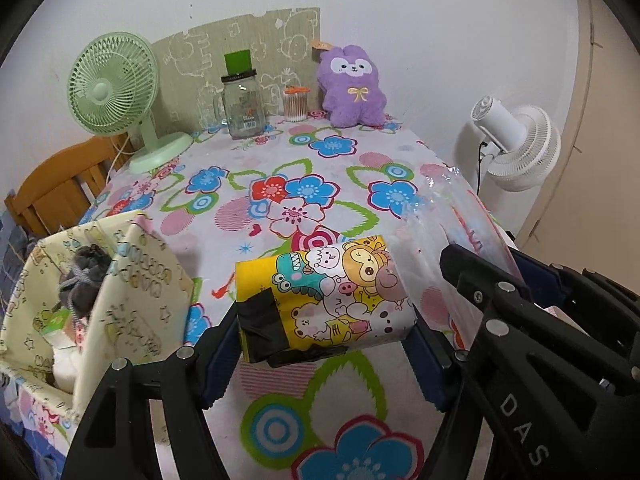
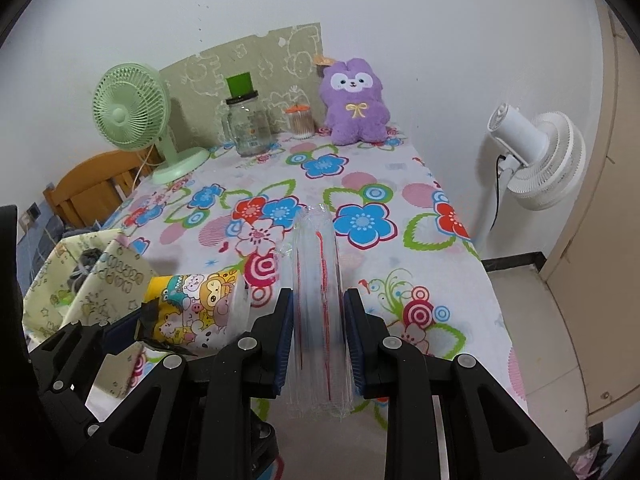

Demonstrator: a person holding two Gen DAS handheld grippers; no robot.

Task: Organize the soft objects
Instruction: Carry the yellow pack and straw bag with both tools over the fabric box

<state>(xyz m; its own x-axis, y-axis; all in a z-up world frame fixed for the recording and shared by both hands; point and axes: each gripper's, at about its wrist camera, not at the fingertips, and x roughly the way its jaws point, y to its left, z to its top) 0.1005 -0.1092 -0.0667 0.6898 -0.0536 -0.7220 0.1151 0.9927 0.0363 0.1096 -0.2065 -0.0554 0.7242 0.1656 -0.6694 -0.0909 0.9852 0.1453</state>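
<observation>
Back of the table (image 1: 256,368) is pretty crowded: green fan (image 1: 116,92), glass jar (image 1: 243,106) with a green block on its lid, tub of cotton swabs (image 1: 296,105) and a purple plush bunny (image 1: 352,87) against the wall. A white fan (image 2: 536,156) stands off the right edge. On my left sits a cream fabric bin (image 1: 132,304) with grey cloth in it.

My left gripper (image 1: 324,344) is clamped around a cartoon-print roll (image 1: 328,296), held just above the tablecloth right beside the bin. My right gripper (image 2: 318,340) is squeezing a clear plastic bag (image 2: 316,272) edge-on, pointing toward the bunny; the bag's mouth touches the roll.

Only readable writing: "DAS" on my right gripper's body.
</observation>
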